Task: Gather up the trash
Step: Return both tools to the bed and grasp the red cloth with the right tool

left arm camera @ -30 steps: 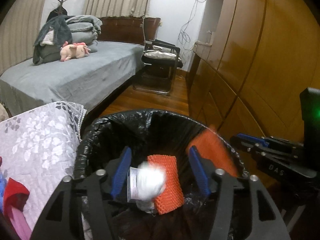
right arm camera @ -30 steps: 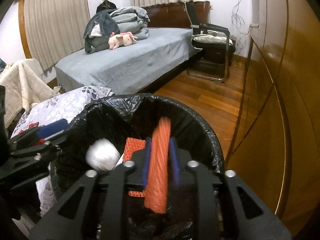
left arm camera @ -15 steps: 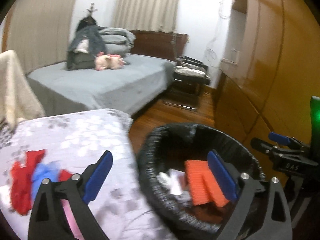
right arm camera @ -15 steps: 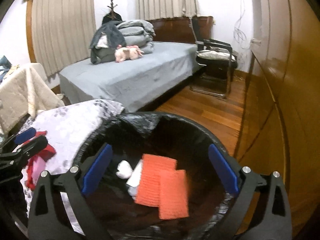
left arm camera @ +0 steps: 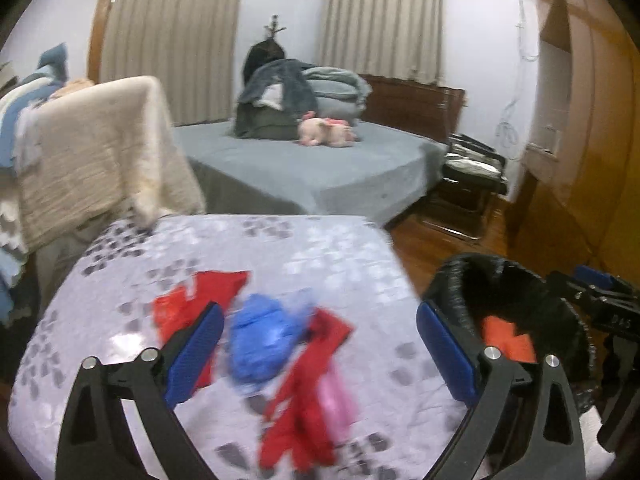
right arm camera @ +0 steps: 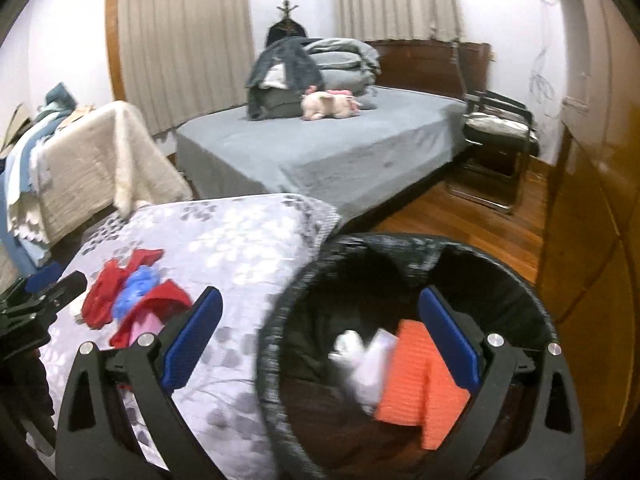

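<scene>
Both tongs gape empty, the left tongs (left arm camera: 318,344) nearer, directly over the blue wrapper (left arm camera: 260,340) among red scraps (left arm camera: 304,392) on the worktop (left arm camera: 320,248), the bin (right arm camera: 404,360) rightward under the right tongs (right arm camera: 320,344).

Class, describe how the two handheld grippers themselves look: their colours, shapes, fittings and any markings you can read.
Both match. The left gripper and right gripper each have black angular finger frames with triangular cut-outs, silver round bolt heads and blue ribbed pads on the inner faces. In the left wrist view, the right gripper's black side carries pale lettering, apparently "DAS". No cables or sleeves show.
</scene>
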A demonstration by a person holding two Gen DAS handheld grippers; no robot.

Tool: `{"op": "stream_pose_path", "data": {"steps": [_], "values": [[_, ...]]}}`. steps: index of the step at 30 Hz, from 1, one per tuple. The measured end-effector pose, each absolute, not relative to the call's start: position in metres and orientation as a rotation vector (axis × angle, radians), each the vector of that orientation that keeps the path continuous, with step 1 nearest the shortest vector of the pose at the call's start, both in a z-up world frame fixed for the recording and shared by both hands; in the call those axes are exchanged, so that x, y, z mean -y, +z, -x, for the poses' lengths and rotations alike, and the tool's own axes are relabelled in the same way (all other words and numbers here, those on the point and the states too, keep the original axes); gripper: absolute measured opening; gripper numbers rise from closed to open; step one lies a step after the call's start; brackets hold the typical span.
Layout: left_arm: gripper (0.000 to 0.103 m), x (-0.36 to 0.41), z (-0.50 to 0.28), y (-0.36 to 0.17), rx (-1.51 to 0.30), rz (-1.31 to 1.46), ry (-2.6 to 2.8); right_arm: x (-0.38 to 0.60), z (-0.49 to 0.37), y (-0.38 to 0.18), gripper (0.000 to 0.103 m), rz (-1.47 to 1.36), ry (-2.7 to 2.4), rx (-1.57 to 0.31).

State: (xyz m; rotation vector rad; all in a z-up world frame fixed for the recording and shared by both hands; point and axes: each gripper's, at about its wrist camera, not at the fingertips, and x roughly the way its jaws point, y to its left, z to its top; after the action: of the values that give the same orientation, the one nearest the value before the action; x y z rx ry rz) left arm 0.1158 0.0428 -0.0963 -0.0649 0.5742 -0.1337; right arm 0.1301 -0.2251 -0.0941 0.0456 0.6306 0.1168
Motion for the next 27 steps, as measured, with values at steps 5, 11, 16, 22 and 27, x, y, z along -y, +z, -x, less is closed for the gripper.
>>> {"op": "stream_pose_path", "data": {"steps": [5, 11, 16, 22, 27], "values": [[0.095, -0.071, -0.108, -0.102, -0.581, 0.068, -0.062, 0.189, -0.136, -0.097, 0.096, -0.025, 0.186, -0.635], [0.095, -0.102, -0.100, -0.112, -0.589, 0.071, 0.006, 0.149, -0.142, -0.106, 0.096, 0.007, 0.261, -0.657], [0.094, -0.121, -0.096, -0.121, -0.597, 0.080, 0.046, 0.119, -0.146, -0.119, 0.096, 0.023, 0.309, -0.687], [0.094, -0.137, -0.095, -0.129, -0.604, 0.083, 0.070, 0.089, -0.153, -0.134, 0.095, 0.018, 0.339, -0.710], [0.094, -0.147, -0.095, -0.135, -0.611, 0.088, 0.082, 0.066, -0.159, -0.147, 0.084, 0.032, 0.371, -0.750]]}}
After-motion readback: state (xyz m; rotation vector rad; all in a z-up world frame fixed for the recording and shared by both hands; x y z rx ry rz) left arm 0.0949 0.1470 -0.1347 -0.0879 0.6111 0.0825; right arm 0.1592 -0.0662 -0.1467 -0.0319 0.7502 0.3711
